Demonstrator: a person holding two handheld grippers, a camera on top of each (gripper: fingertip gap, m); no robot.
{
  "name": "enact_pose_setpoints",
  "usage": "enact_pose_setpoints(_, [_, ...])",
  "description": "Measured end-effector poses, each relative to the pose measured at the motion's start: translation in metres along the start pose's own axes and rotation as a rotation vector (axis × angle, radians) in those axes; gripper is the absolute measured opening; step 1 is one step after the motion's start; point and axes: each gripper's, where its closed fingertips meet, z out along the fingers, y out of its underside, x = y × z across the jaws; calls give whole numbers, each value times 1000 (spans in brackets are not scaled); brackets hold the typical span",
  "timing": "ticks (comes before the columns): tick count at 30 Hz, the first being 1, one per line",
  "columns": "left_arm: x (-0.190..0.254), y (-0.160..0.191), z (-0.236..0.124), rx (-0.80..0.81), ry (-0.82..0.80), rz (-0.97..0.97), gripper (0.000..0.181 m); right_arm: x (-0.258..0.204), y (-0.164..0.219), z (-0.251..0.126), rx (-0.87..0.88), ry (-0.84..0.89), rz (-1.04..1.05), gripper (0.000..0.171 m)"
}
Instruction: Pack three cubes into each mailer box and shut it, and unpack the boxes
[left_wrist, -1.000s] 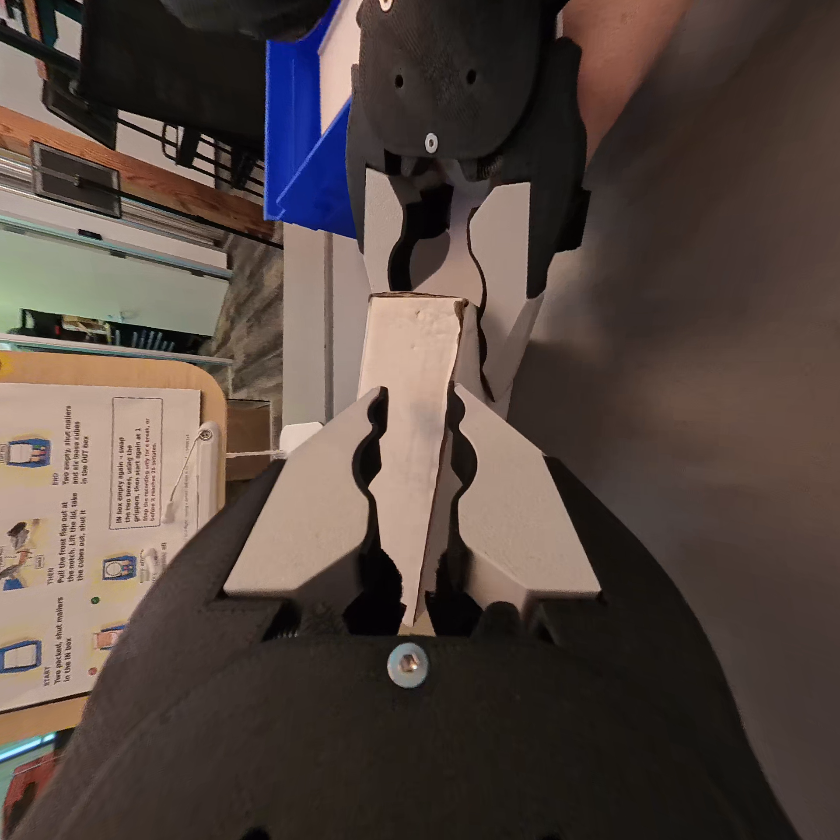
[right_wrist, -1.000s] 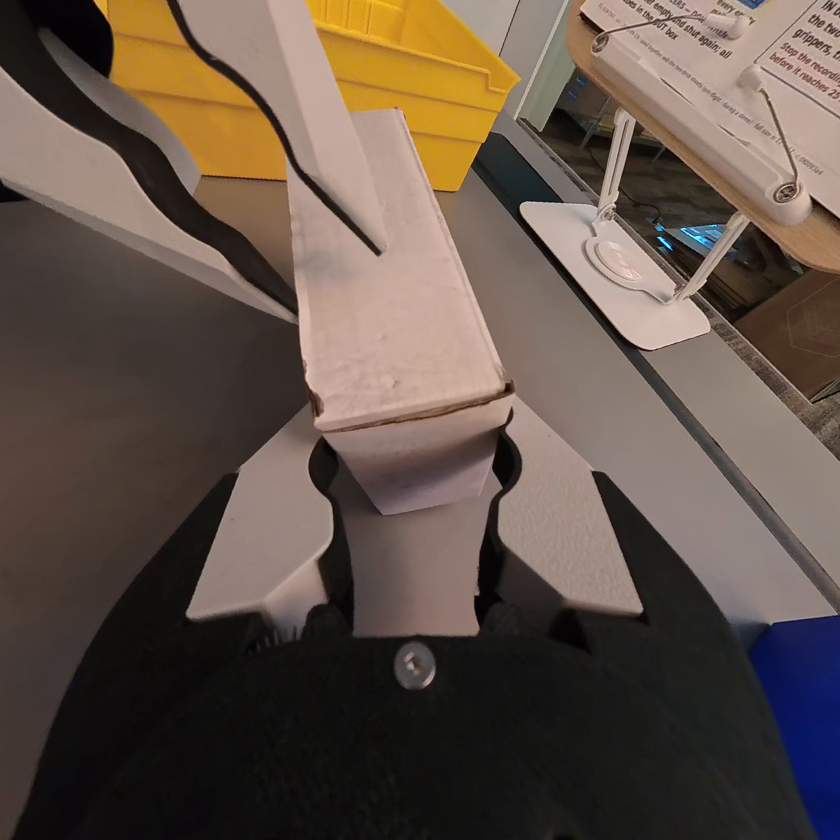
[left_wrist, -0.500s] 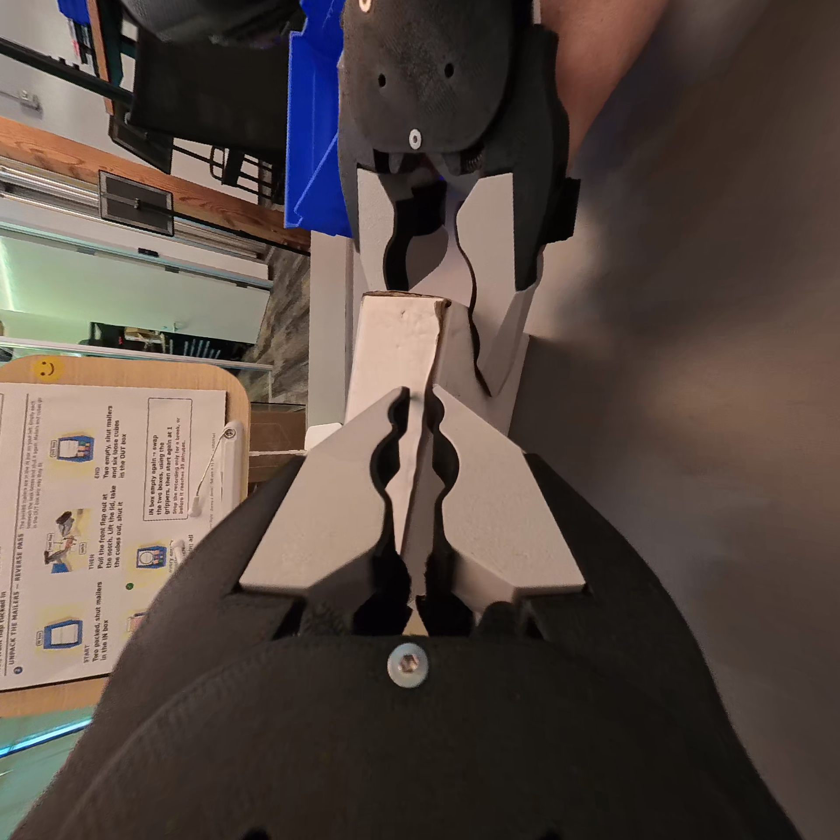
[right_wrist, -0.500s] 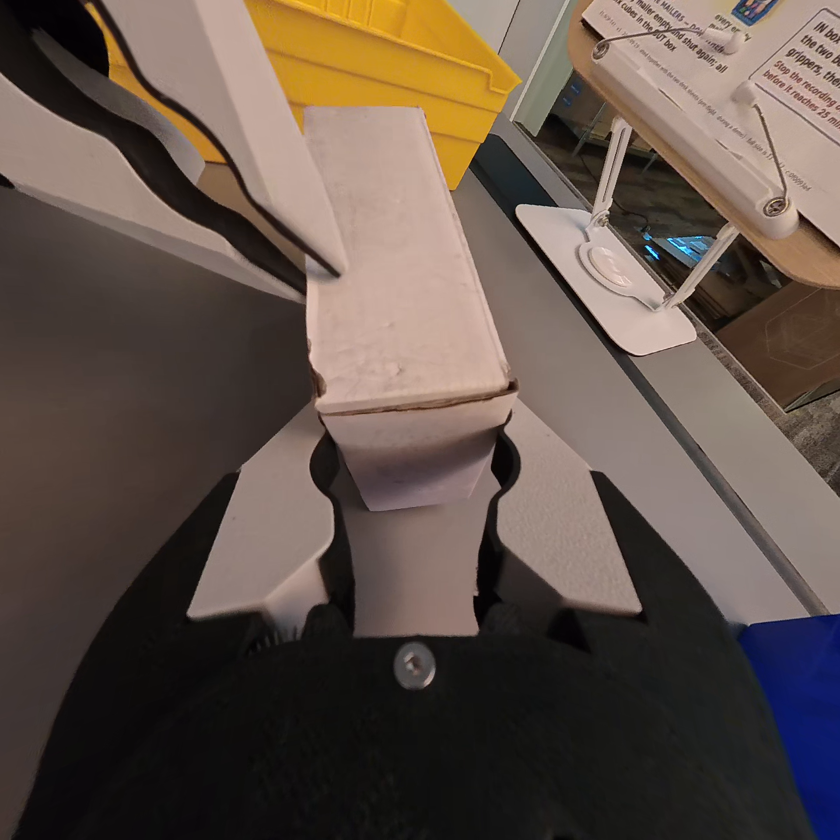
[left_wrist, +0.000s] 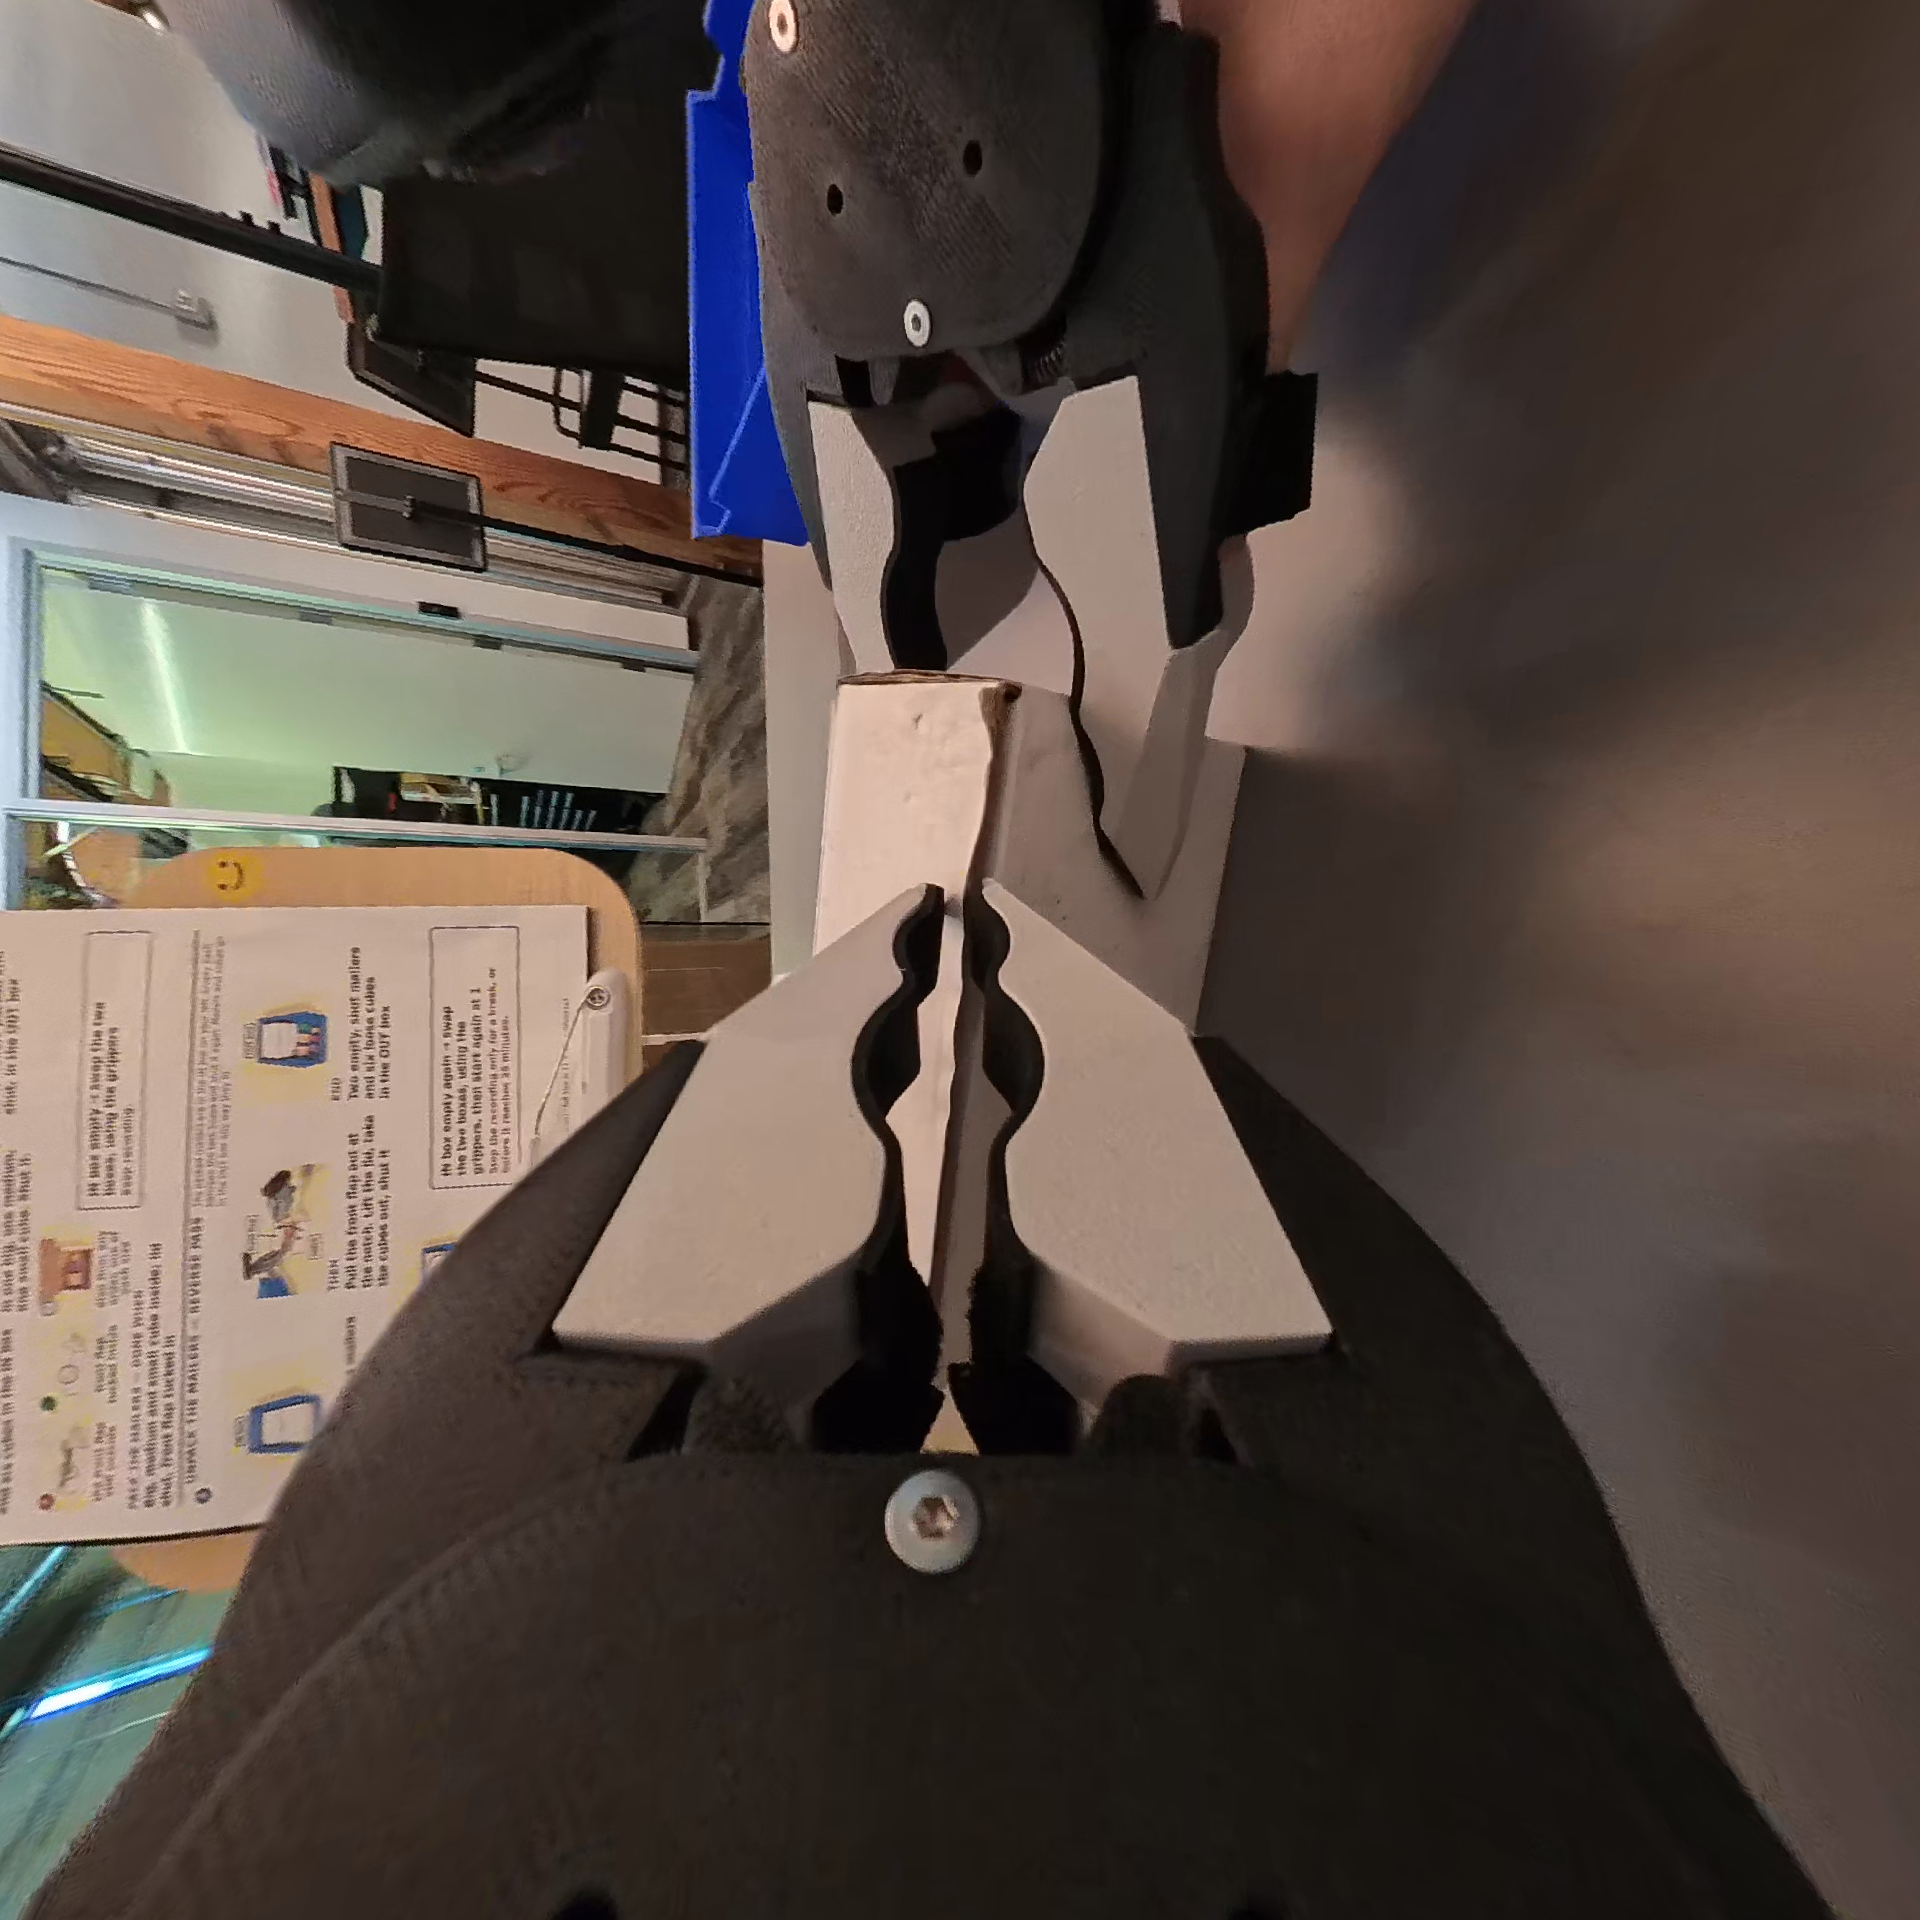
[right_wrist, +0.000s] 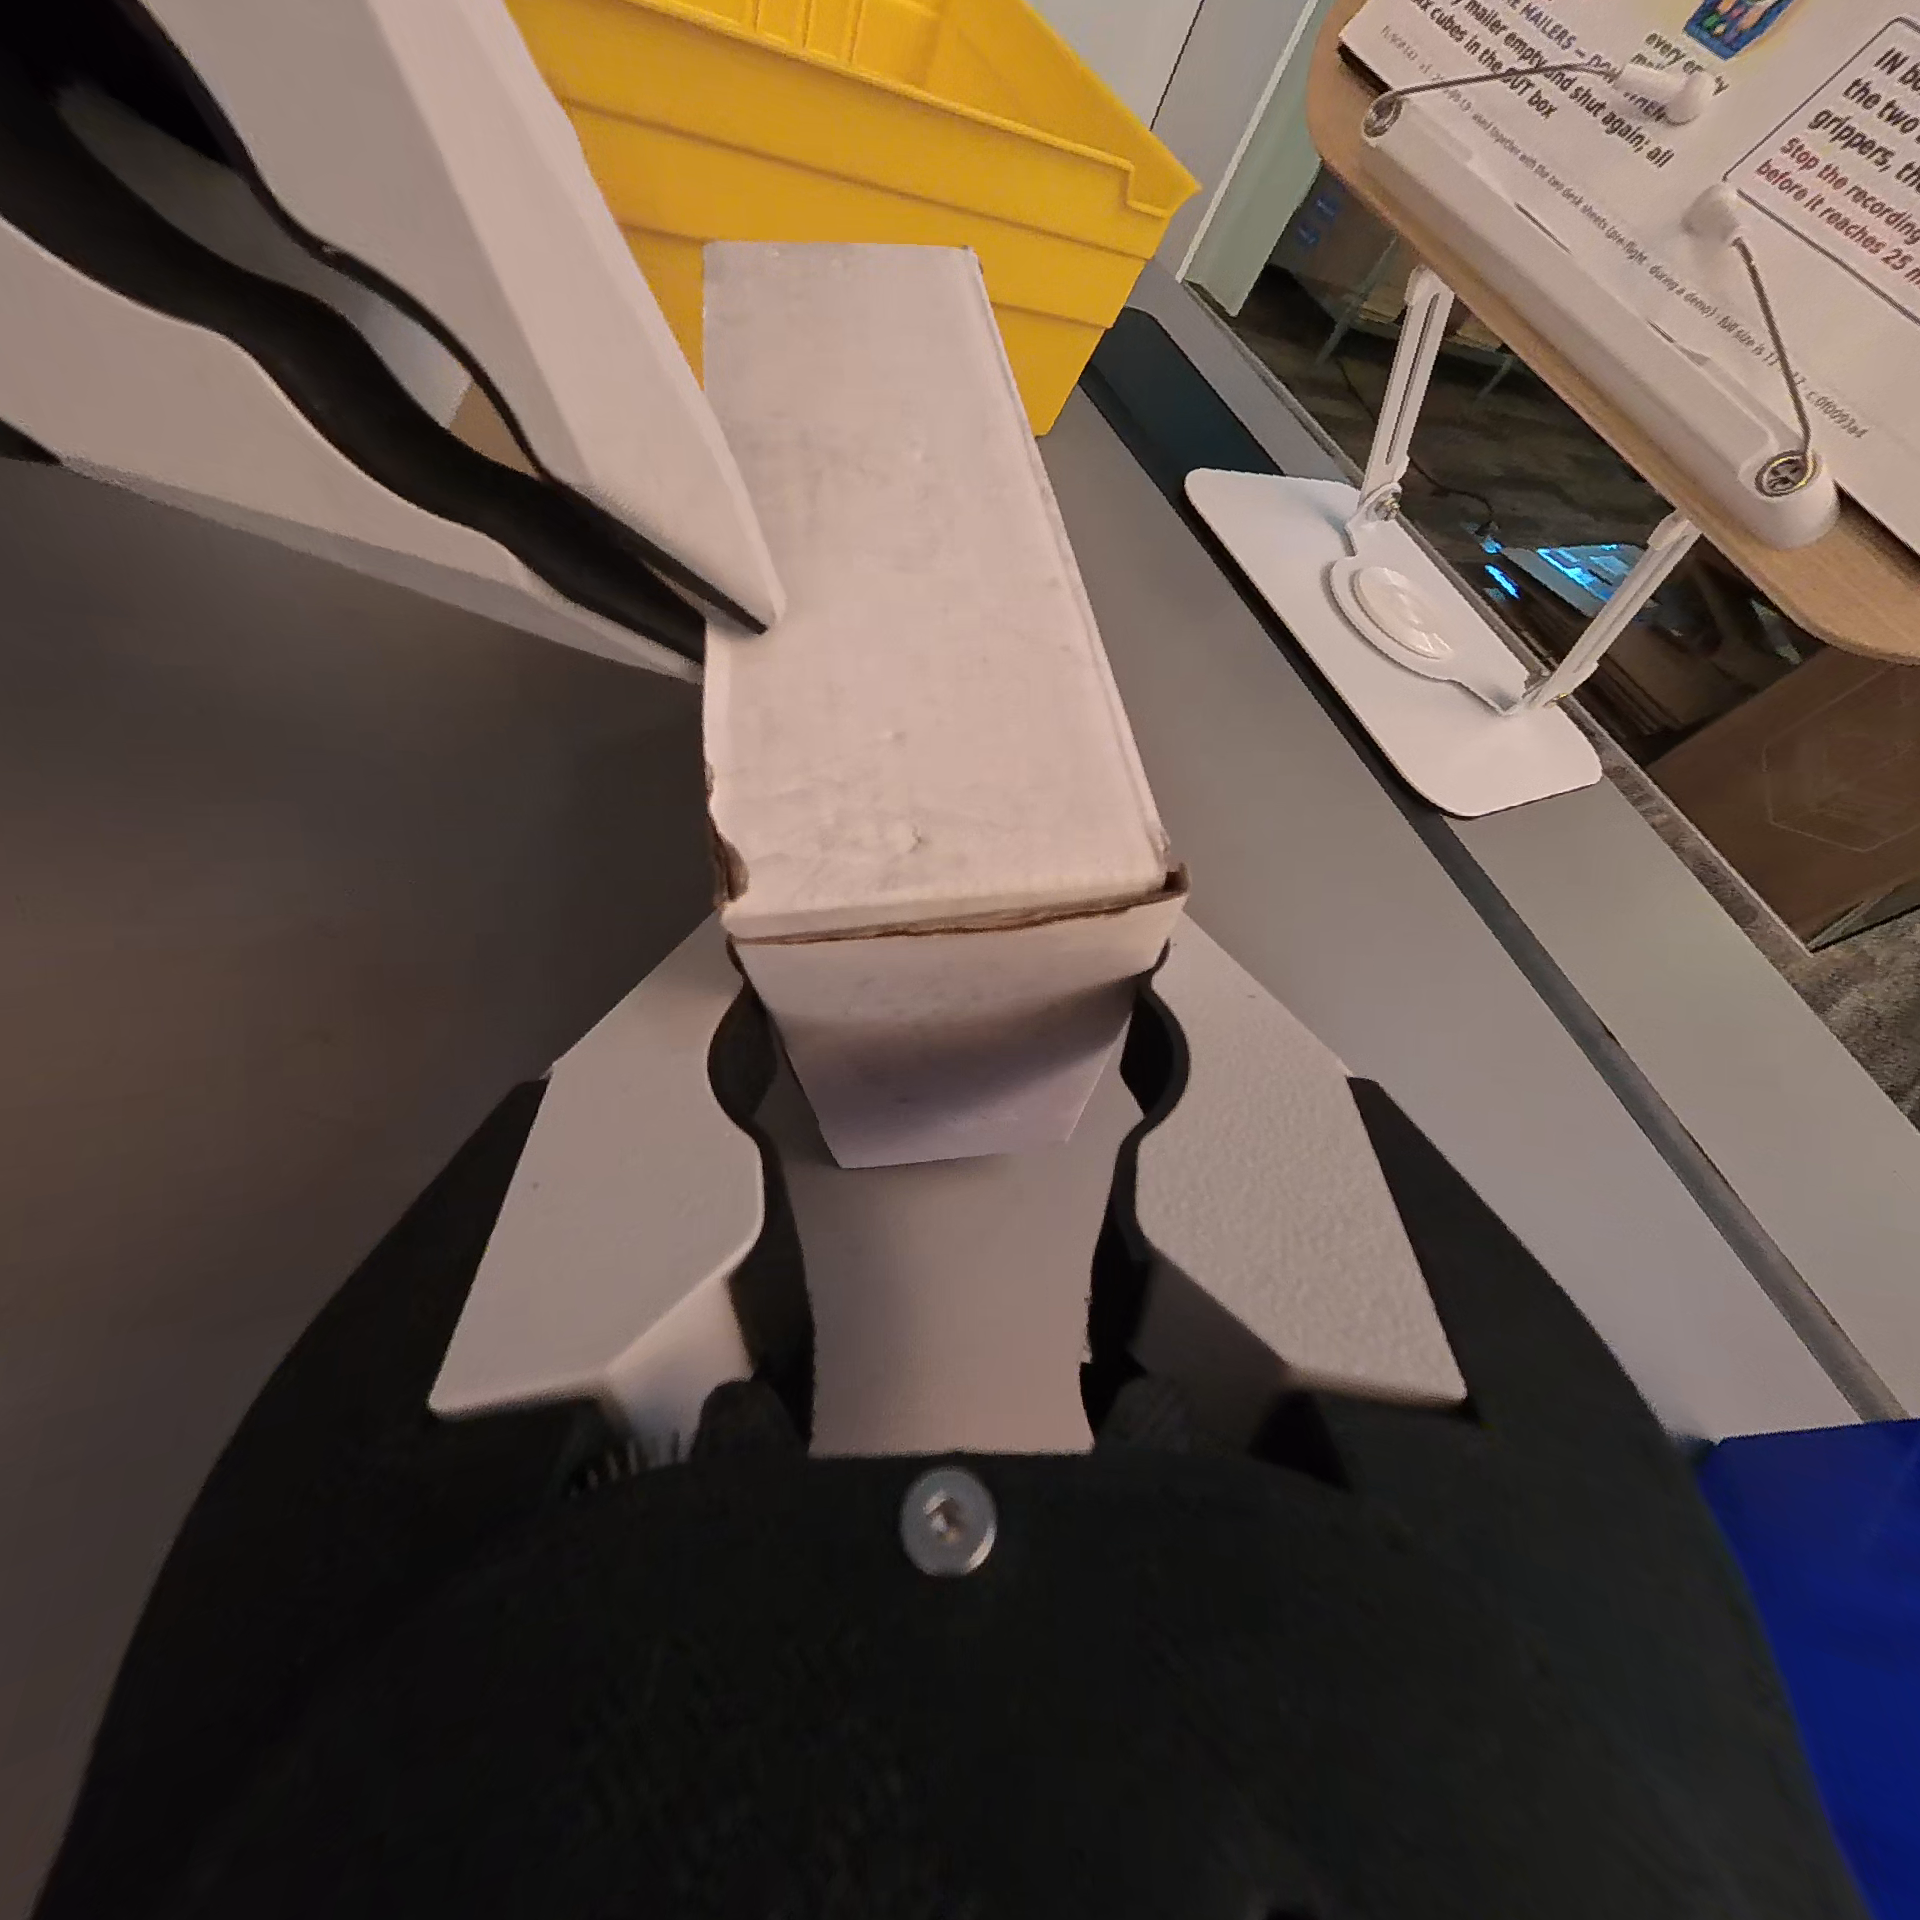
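- Right gripper (right_wrist: 940, 1049) grips the white mailer box (right_wrist: 914, 644) by its near end.
- Left gripper (left_wrist: 954, 914) pinches a thin flap edge; I pull gently, squarely.

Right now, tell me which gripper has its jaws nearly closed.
The left gripper: its fingers pinch a thin cardboard edge of the white mailer box. The right gripper stands far wider, straddling the box's narrow end.

The left gripper (left_wrist: 954, 914) pinches a thin edge of the white mailer box (left_wrist: 904, 790); straight ahead, the right gripper (left_wrist: 1023, 769) straddles the box's far end.
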Motion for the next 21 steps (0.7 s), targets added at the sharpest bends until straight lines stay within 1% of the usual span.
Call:
enact_pose_setpoints(1, [0,0,0,2,-11,10,2,0,0,0,0,-1,0,66])
enact_pose_setpoints(6, [-1,0,1,5,-53,44,2,1,0,0,3,-7,2,66])
enact_pose_setpoints(11, [-2,0,1,8,-52,39,1,1,0,0,6,-10,-1,66])
enact_pose_setpoints(16, [-2,0,1,-2,-70,83,1,1,0,1,6,-11,-8,66])
enact_pose_setpoints(21, [-2,0,0,5,-45,43,1,0,-1,1,8,-8,-20,66])
